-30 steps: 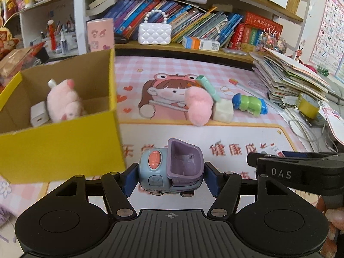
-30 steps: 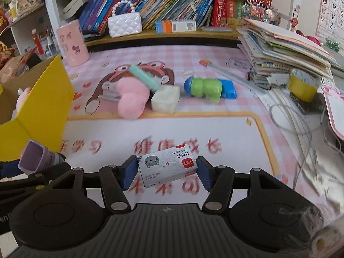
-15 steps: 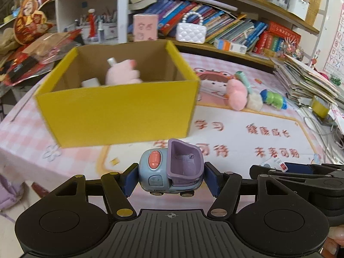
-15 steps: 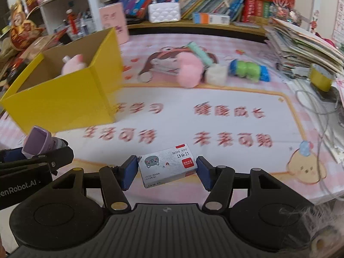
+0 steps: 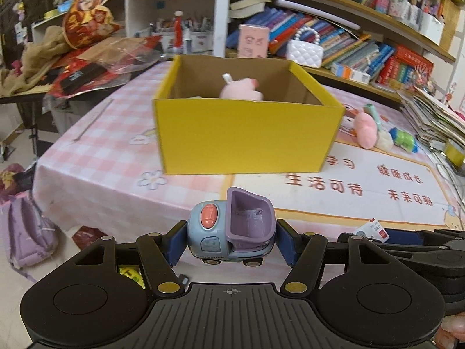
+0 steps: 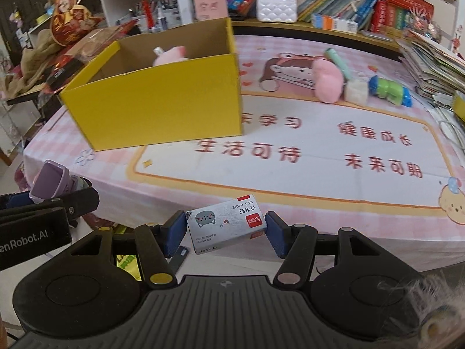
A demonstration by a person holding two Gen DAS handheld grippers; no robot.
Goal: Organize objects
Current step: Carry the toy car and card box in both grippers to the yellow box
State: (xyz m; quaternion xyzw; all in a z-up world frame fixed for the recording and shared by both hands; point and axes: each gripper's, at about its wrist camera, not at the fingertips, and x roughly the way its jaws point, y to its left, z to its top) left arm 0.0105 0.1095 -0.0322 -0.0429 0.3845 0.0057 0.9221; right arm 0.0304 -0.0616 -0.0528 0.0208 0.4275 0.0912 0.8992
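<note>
**A:** Left wrist view: left gripper (image 5: 231,245) is clamped on the toy truck (image 5: 231,229), blue pads tight on both sides. Truck is blue with a purple bucket and an orange button, hanging in the air off the near edge of the table (image 5: 96,174).

**B:** And the right one?

**A:** Right gripper (image 6: 226,231) is pinching a small staple box (image 6: 226,226), silver with a cat face and a red tab. Box sits tilted between the pads, also over the table's near edge. Same box shows at the right of the left view, in the other claw.

**B:** Where's the yellow box?

**A:** Yellow cardboard box (image 5: 247,136) sits on the pink checked cloth, open top, well ahead of both grippers. Straight ahead in the left view, ahead and left in the right view. A pink plush (image 5: 241,90) is inside, with something white beside it; can't tell what.

**B:** Anything left on the mat?

**A:** 4 items clustered right of the box: pink fluffy ball (image 6: 328,83), mint-green tube (image 6: 338,61) leaning across it, white block (image 6: 356,91) touching the ball, green-and-blue toy (image 6: 389,90) just beside the block. All well apart from the claws.

**B:** Background?

**A:** Bookshelf with a white quilted purse (image 6: 276,7), paper stack (image 6: 430,58) at the right, purple backpack (image 5: 26,229) on the floor at left.
</note>
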